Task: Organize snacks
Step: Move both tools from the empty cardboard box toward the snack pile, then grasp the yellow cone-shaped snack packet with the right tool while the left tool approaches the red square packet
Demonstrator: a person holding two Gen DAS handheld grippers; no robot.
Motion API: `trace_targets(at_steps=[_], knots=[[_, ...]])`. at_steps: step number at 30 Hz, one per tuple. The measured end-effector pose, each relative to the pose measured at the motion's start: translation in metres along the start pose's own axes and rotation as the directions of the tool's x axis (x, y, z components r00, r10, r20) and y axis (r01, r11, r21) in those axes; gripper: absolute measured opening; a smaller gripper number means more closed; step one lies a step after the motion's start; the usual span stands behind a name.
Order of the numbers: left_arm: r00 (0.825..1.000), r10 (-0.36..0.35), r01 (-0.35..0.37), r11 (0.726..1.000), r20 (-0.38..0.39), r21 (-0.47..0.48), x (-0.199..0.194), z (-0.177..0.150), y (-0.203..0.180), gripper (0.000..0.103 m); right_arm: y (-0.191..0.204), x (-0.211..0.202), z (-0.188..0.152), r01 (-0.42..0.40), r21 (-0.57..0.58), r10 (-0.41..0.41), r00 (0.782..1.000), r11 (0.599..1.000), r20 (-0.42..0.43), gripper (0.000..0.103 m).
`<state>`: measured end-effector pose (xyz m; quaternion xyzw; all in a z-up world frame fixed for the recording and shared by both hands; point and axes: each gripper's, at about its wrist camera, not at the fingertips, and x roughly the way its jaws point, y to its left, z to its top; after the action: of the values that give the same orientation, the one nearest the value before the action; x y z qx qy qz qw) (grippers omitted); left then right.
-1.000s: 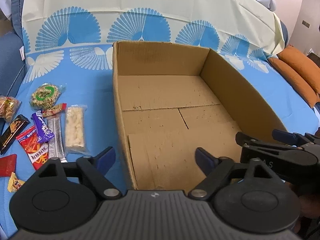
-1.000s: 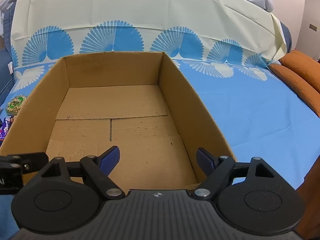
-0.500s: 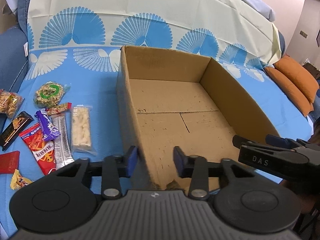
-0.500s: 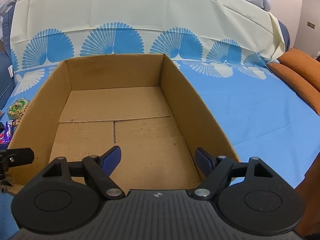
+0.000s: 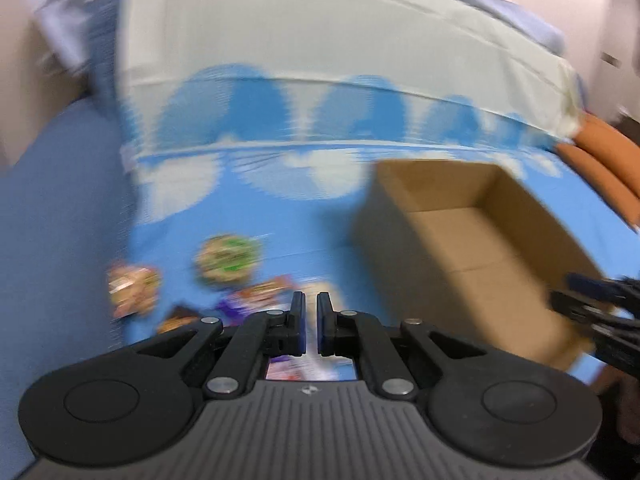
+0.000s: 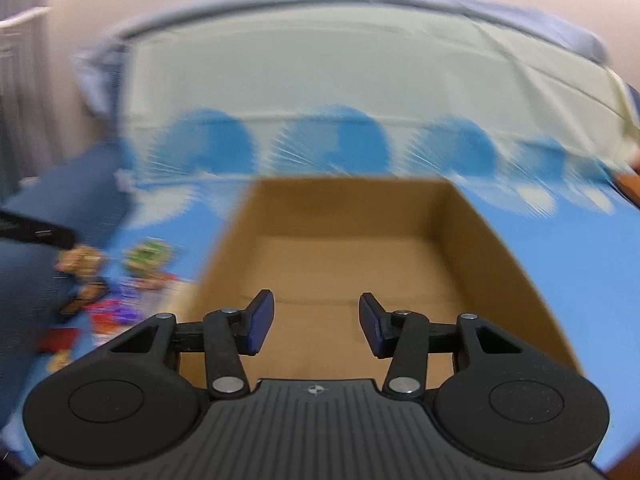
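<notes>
Snack packets (image 5: 224, 280) all lie on the blue sheet at 9 o'clock of the empty cardboard box (image 6: 360, 248); none packed; left gripper (image 5: 311, 330) closed, holding nothing; right gripper (image 6: 316, 326) closing on nothing

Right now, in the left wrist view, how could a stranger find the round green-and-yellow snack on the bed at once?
Start at the cardboard box standing on the blue sheet. To its left lies a loose group of snack packets. The round snack is the one farthest up in that group, nearest the box; it alone is a disc with a green middle, while its neighbours look like long or flat wrappers.
</notes>
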<state>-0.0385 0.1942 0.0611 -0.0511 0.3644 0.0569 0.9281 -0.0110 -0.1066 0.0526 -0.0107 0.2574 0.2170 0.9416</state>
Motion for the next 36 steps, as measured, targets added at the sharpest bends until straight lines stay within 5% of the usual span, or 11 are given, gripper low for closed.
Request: trace_targets(at_steps=[2,4,7,11,14,19,24,27,29,32,36], knots=[[0.999,0.039,-0.041,0.996,-0.021,-0.077,0.011,-0.020,0.027,0.005,0.025,-0.005,-0.002,-0.076,-0.068,0.079,0.996,0.995,0.045,0.050],[0.985,0.078,-0.098,0.986,-0.152,-0.132,0.026,-0.032,0.050,0.005,0.053,-0.009,-0.005,-0.149,-0.147,0.160,0.985,0.978,0.064,0.050],[0.979,0.100,-0.137,0.968,-0.179,-0.210,0.030,-0.034,0.072,0.005,0.094,-0.004,-0.019,-0.266,-0.234,0.283,0.958,0.935,0.041,0.049],[0.959,0.169,-0.198,0.974,-0.230,-0.112,0.041,-0.038,0.067,0.005,0.148,0.008,-0.035,-0.387,-0.338,0.409,0.913,0.858,-0.007,0.045],[0.960,0.181,-0.202,0.976,-0.215,-0.080,0.040,-0.040,0.070,0.007,0.180,0.029,-0.052,-0.405,-0.387,0.409,0.909,0.829,-0.076,0.045],[0.931,0.200,-0.224,0.973,-0.305,-0.048,0.063,-0.053,0.071,0.017,0.206,0.057,-0.074,-0.450,-0.417,0.407,0.893,0.790,-0.194,0.059],[0.909,0.205,-0.216,0.976,-0.363,0.011,0.083,-0.060,0.060,0.056,0.222,0.088,-0.089,-0.447,-0.433,0.369,0.893,0.783,-0.256,0.068],[0.893,0.220,-0.226,0.974,-0.392,0.032,0.097,-0.062,0.057,0.064,0.227,0.096,-0.097,-0.462,-0.458,0.368,0.886,0.759,-0.283,0.058],[0.883,0.223,-0.232,0.972,-0.414,0.030,0.104,-0.062,0.058,0.070,0.228,0.091,-0.096,-0.477,-0.468,0.381,0.878,0.744,-0.288,0.027],[0.882,0.221,-0.231,0.973,-0.417,0.026,0.115,-0.063,0.058,0.076,0.225,0.079,-0.095,-0.492,-0.488,0.394,0.871,0.721,-0.294,0.021],[0.886,0.218,-0.232,0.973,-0.409,0.018,0.115,-0.063,0.058,0.071,0.215,0.067,-0.086,-0.476,-0.507,0.361,0.878,0.719,-0.314,0.016]])
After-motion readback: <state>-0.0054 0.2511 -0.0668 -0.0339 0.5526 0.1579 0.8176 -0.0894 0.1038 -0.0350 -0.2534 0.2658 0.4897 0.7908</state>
